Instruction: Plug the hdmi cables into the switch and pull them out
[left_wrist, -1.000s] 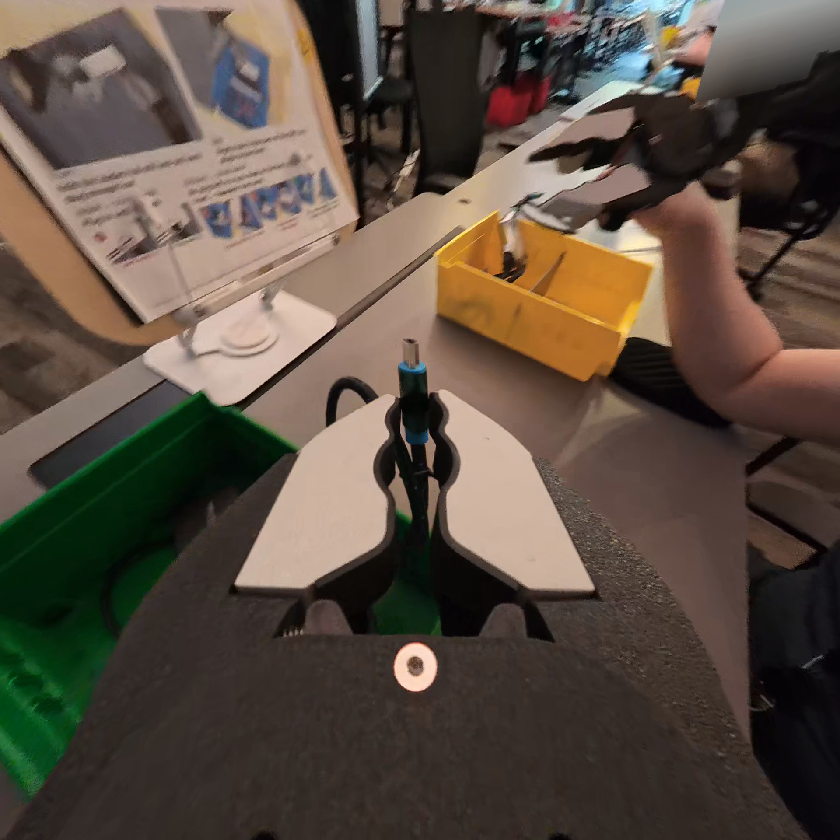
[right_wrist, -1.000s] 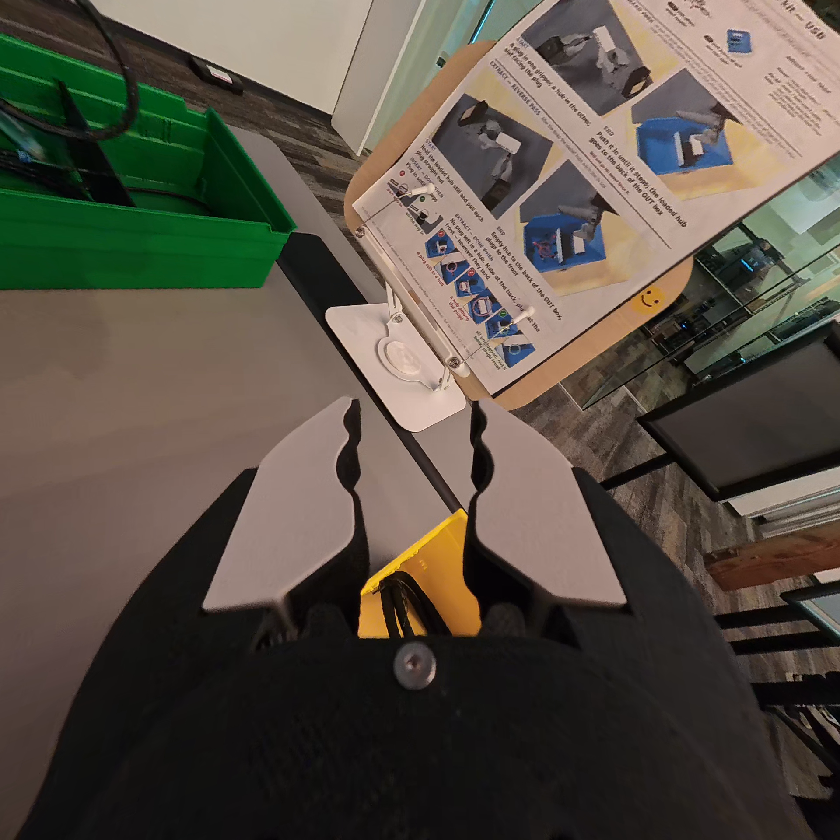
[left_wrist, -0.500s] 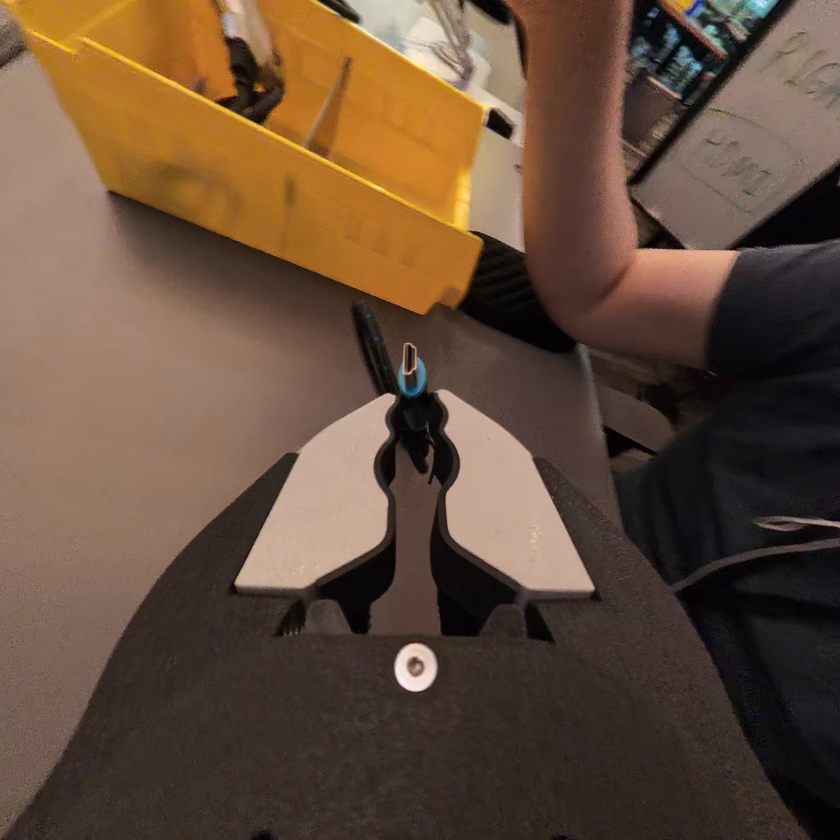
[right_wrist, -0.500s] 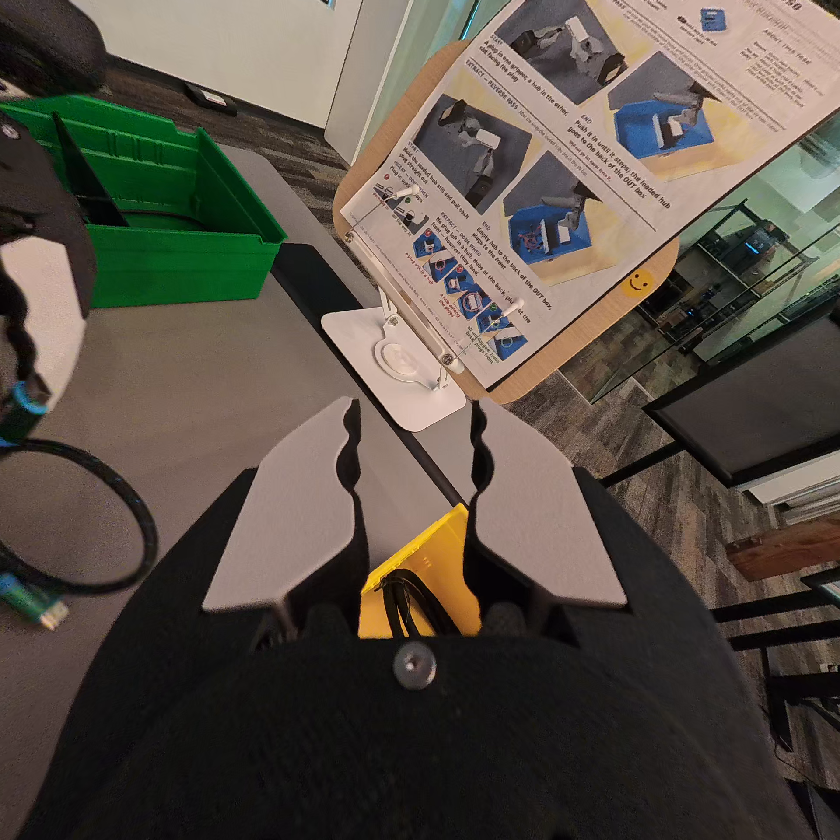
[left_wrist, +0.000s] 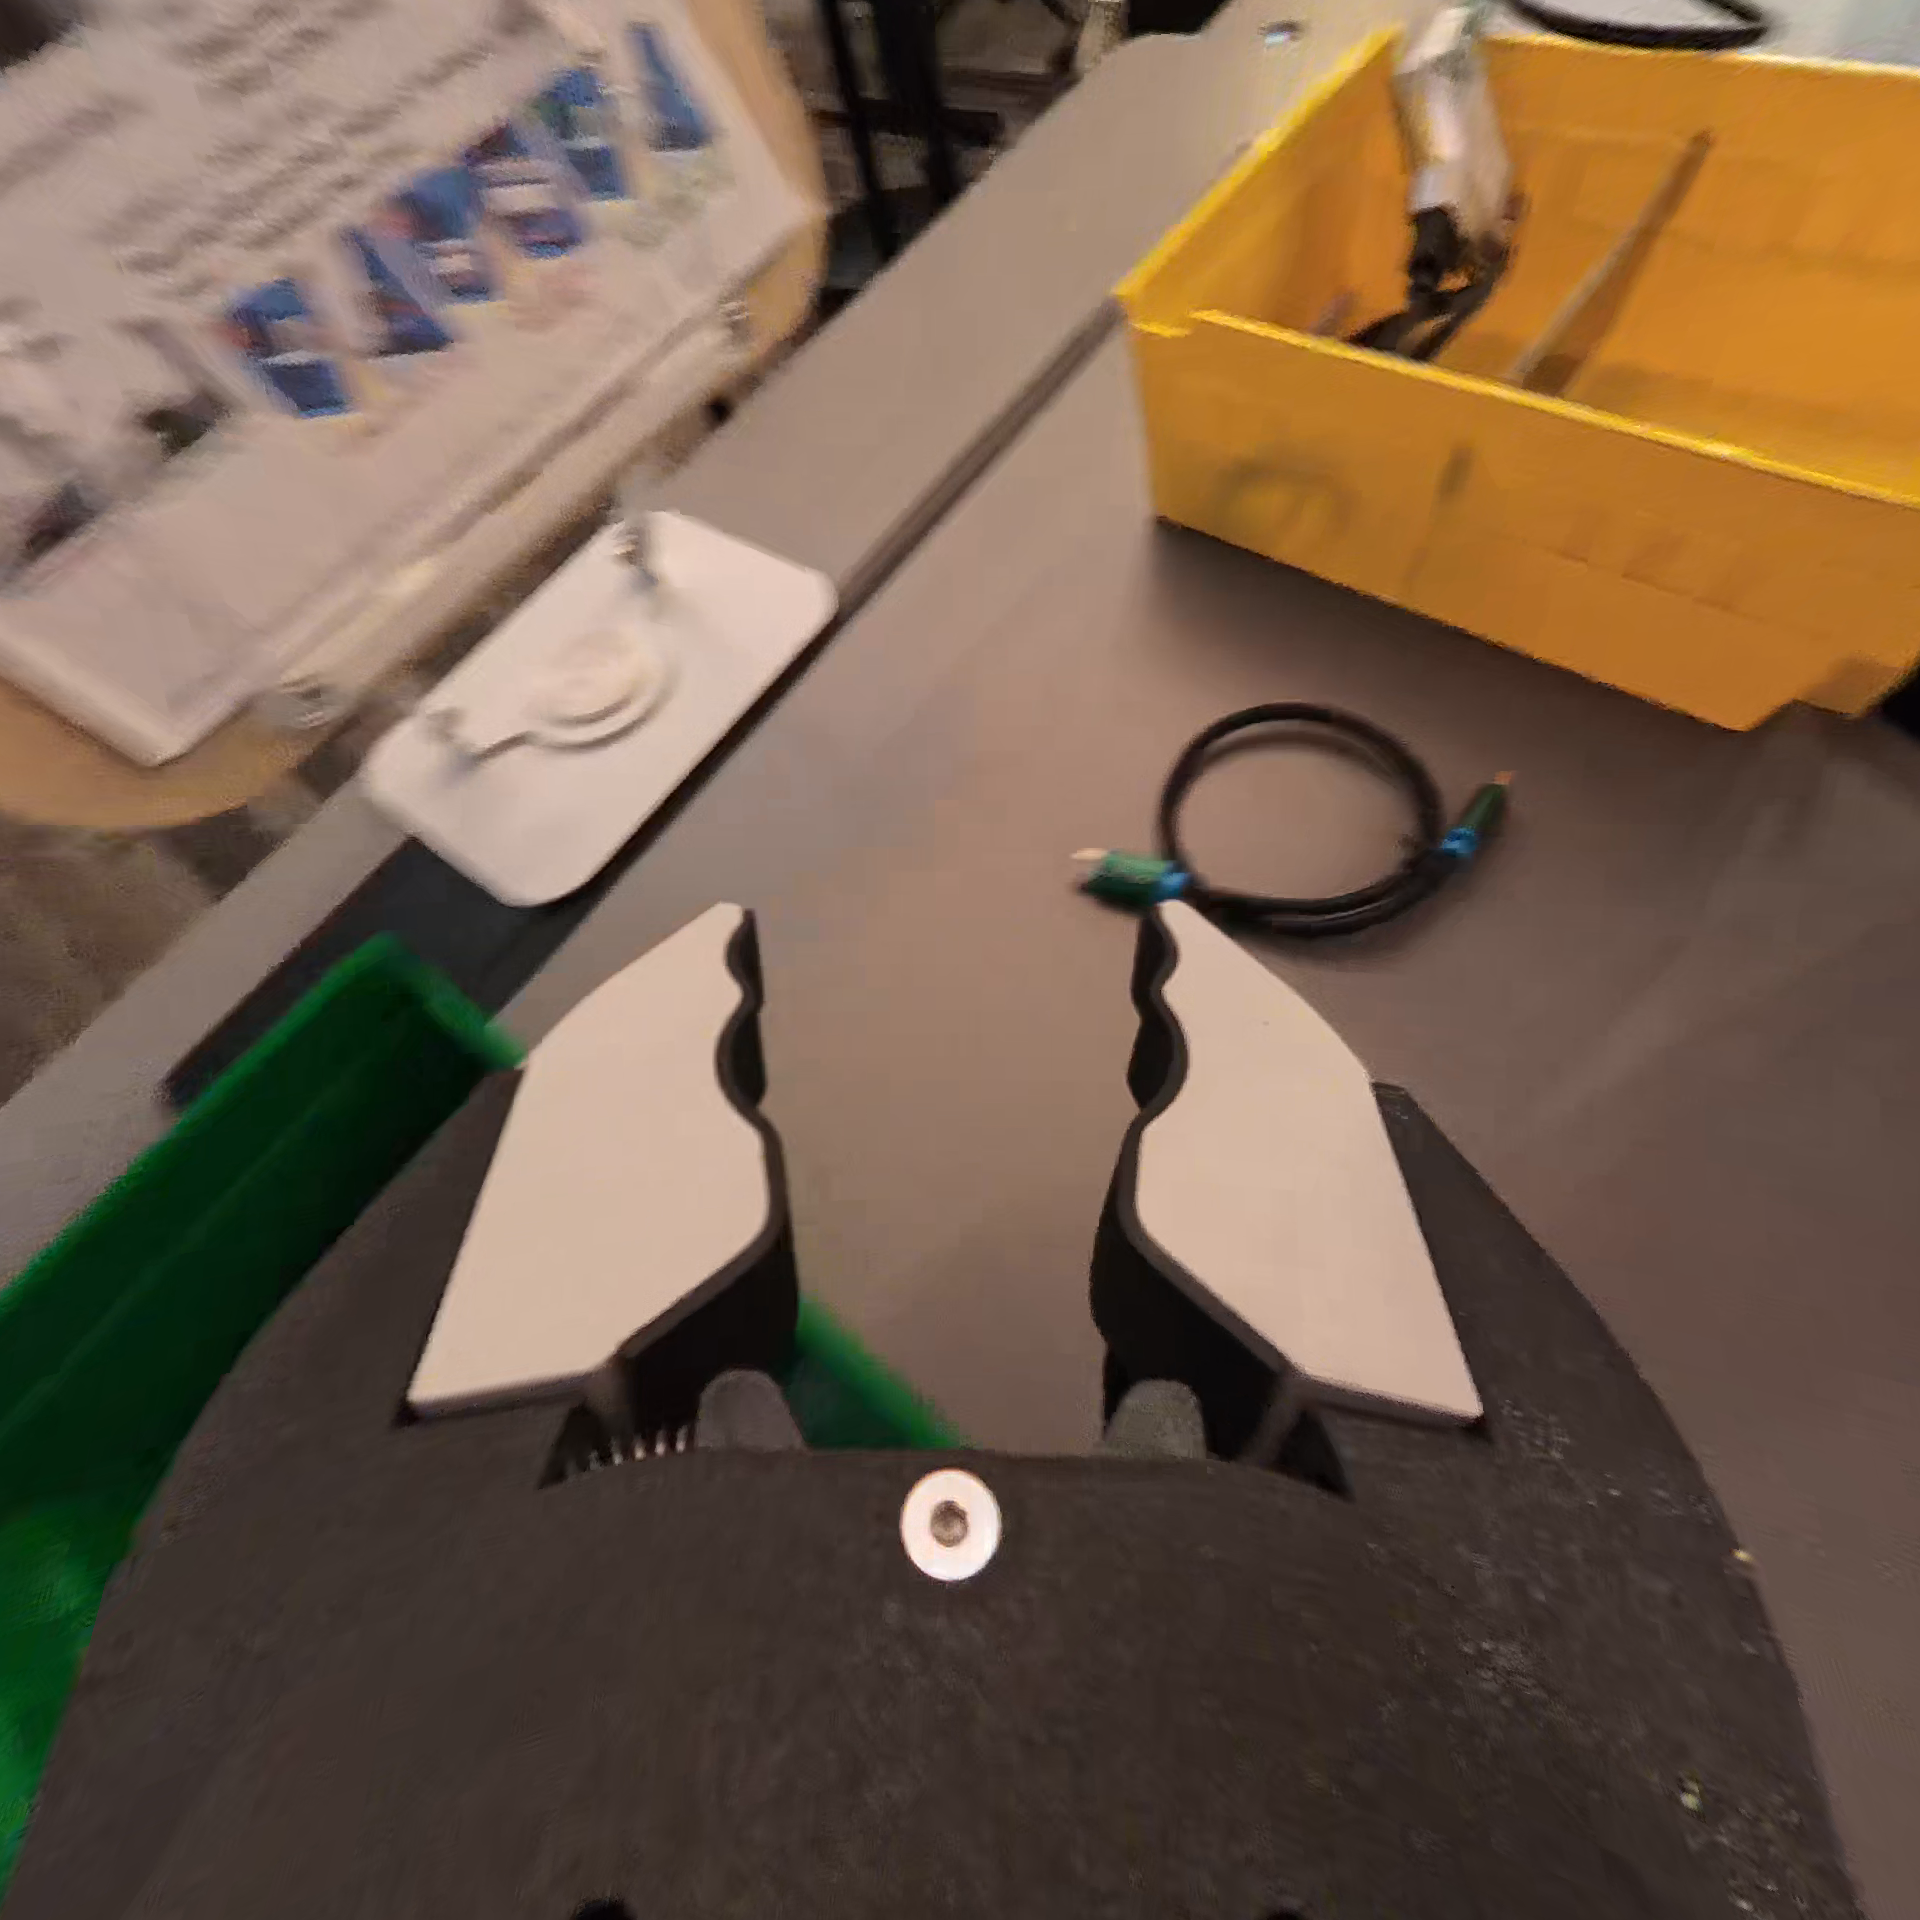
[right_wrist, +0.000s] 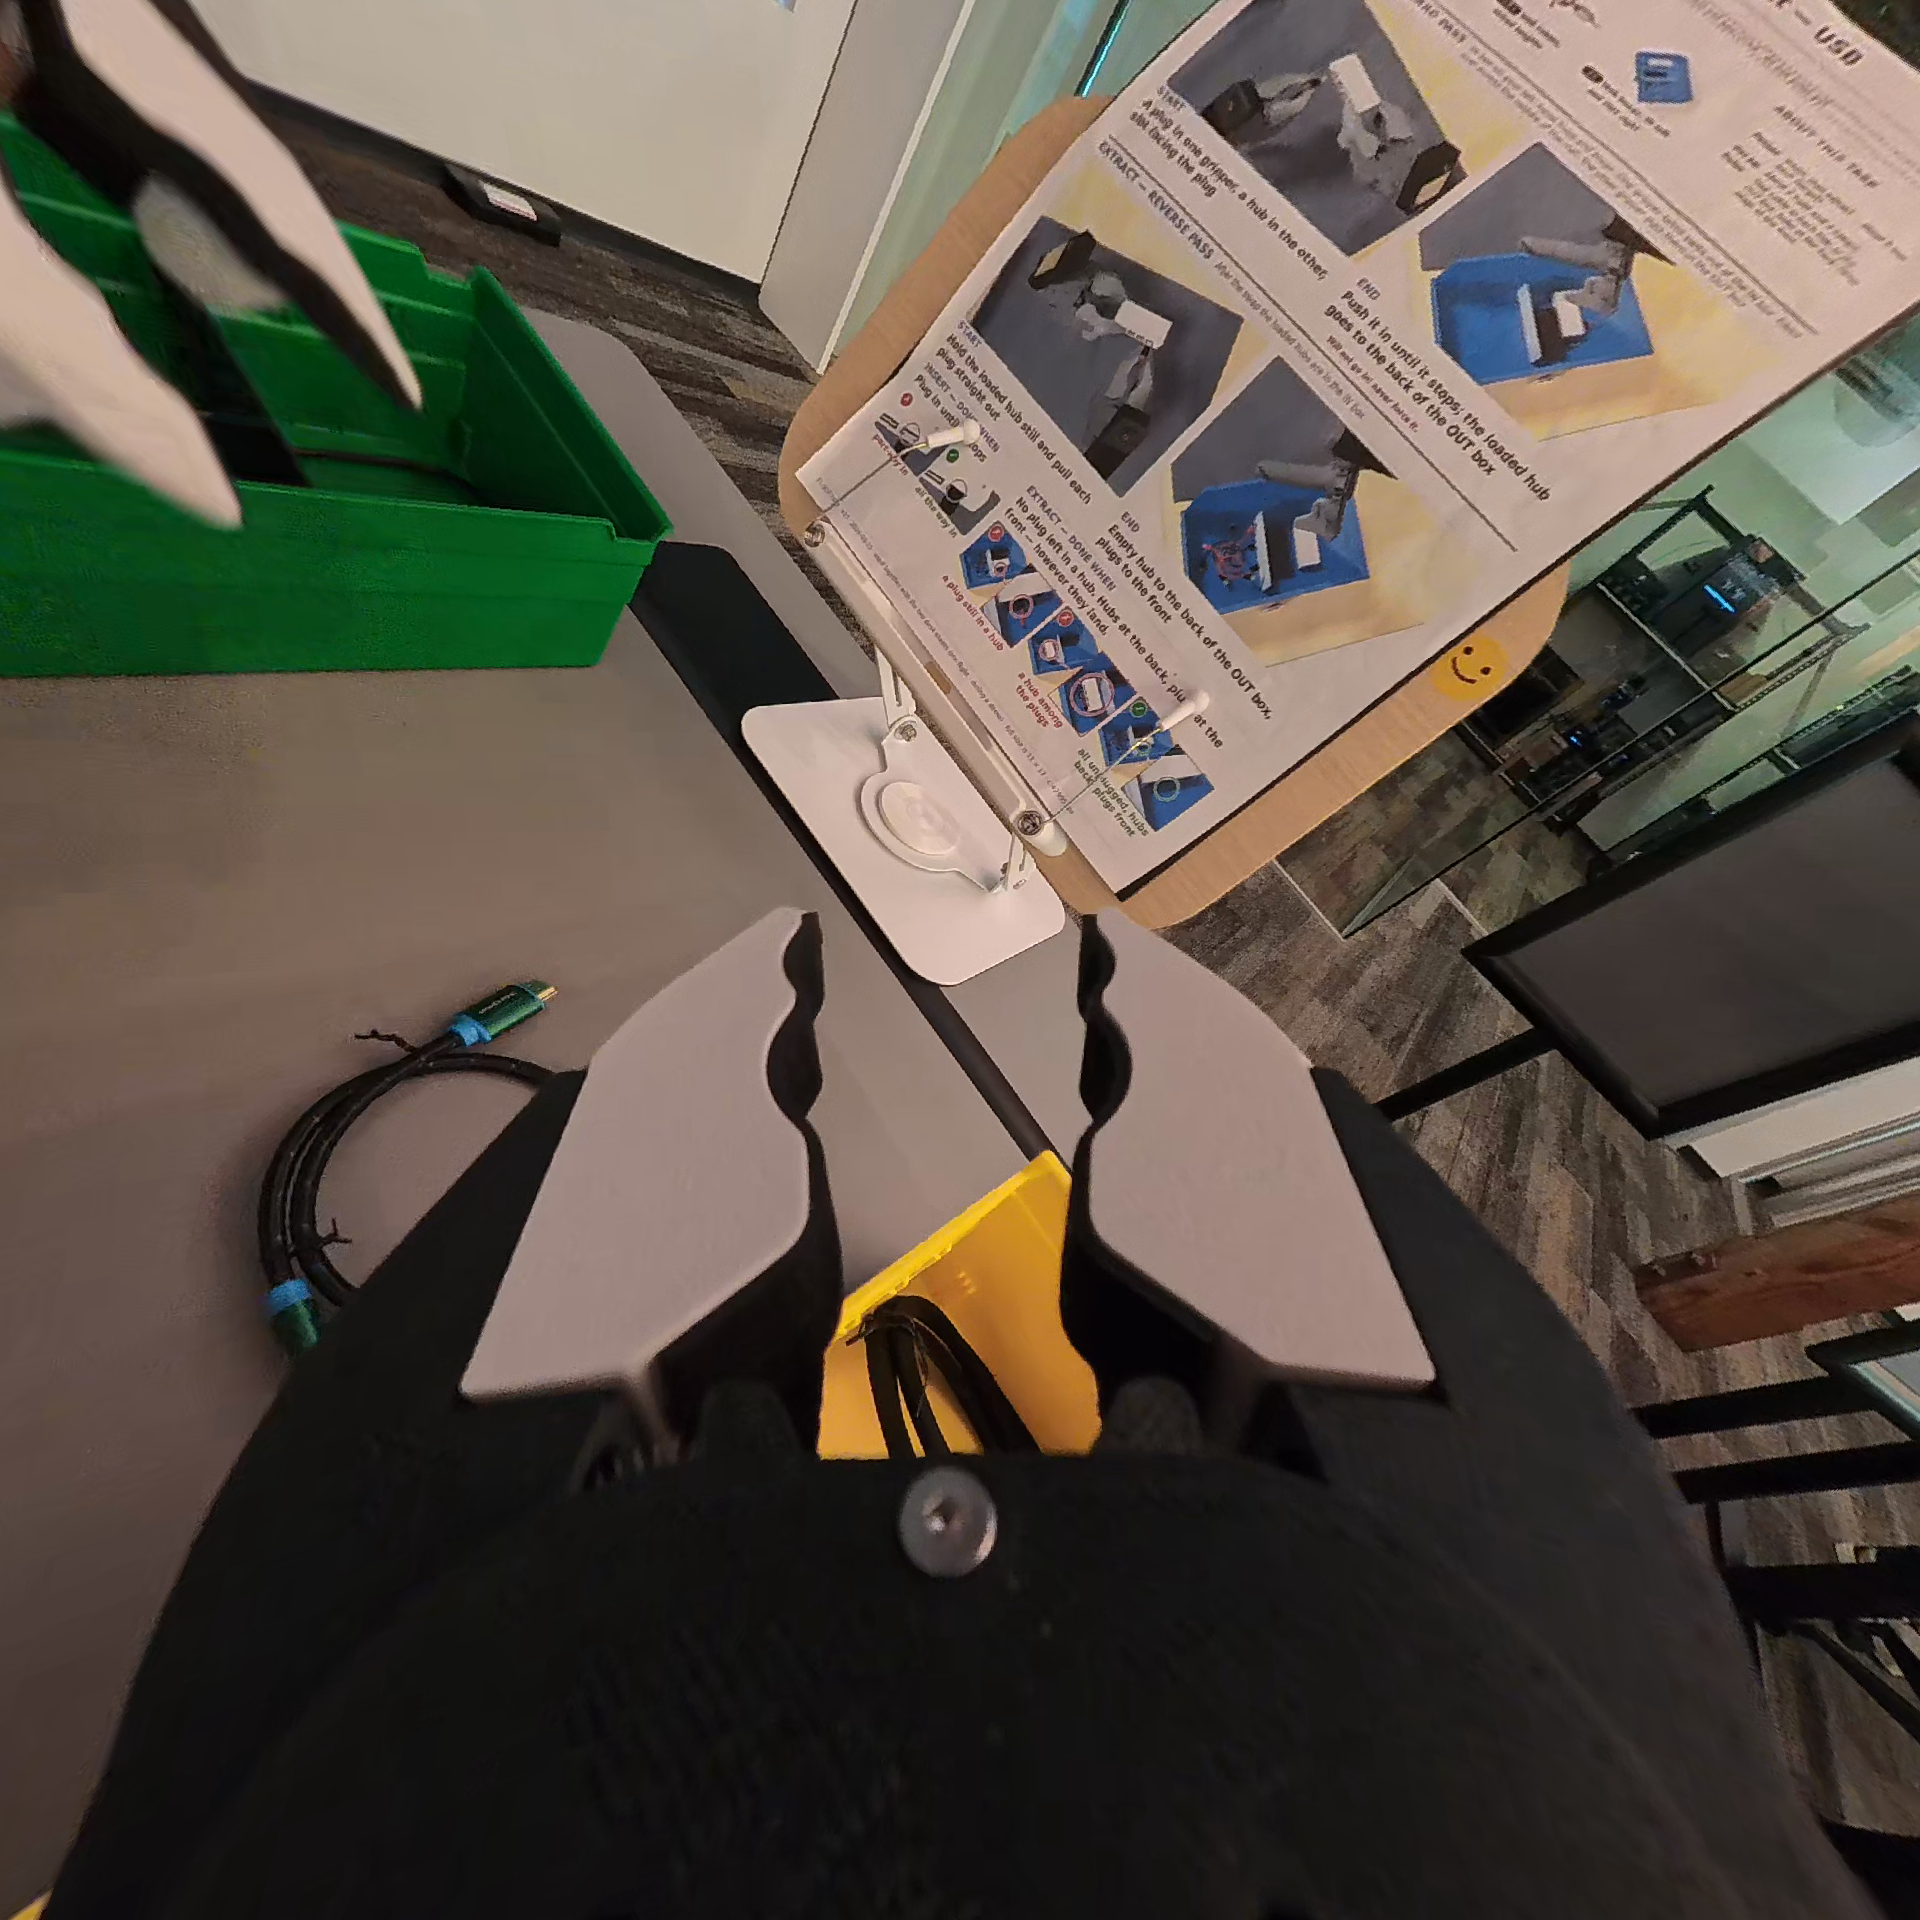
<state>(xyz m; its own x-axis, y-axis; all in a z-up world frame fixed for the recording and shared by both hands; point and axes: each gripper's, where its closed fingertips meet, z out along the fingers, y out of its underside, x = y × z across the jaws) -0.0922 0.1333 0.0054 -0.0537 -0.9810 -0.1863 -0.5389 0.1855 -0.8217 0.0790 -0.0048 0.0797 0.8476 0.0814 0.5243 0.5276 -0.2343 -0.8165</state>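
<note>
My left tool (left_wrist: 940, 920) hangs above the grey bench (left_wrist: 1558, 1091) with its jaws spread wide and nothing between them. My right tool (right_wrist: 945, 925) is also parted and empty, poised over the near corner of the yellow bin (right_wrist: 966, 1299).

The HDMI cable (left_wrist: 1299, 821) lies coiled in a loose ring flat on the bench, between the green bin (left_wrist: 187, 1174) and the yellow bin, touching neither. One green plug (left_wrist: 1127, 871) points toward my left tool; the other plug (left_wrist: 1475, 814) sits across the ring, nearer the yellow bin. I judge the step in hand to be fetching what I need before any plugging starts.

To do it well, I would take a plug by its green shell just behind the blue collar, with the metal tip clear of the jaws so it can enter a port, and grip squarely so it does not twist. The coil is springy; I expect it to drag and turn the plug if I lift fast.

I count one cable on the bench with two plugs, two bins, and one instruction sheet (right_wrist: 1351, 395) on one white stand (right_wrist: 904, 831). The yellow bin holds a pale device with dark leads (left_wrist: 1449, 177), perhaps the switch; I cannot tell for sure.
</note>
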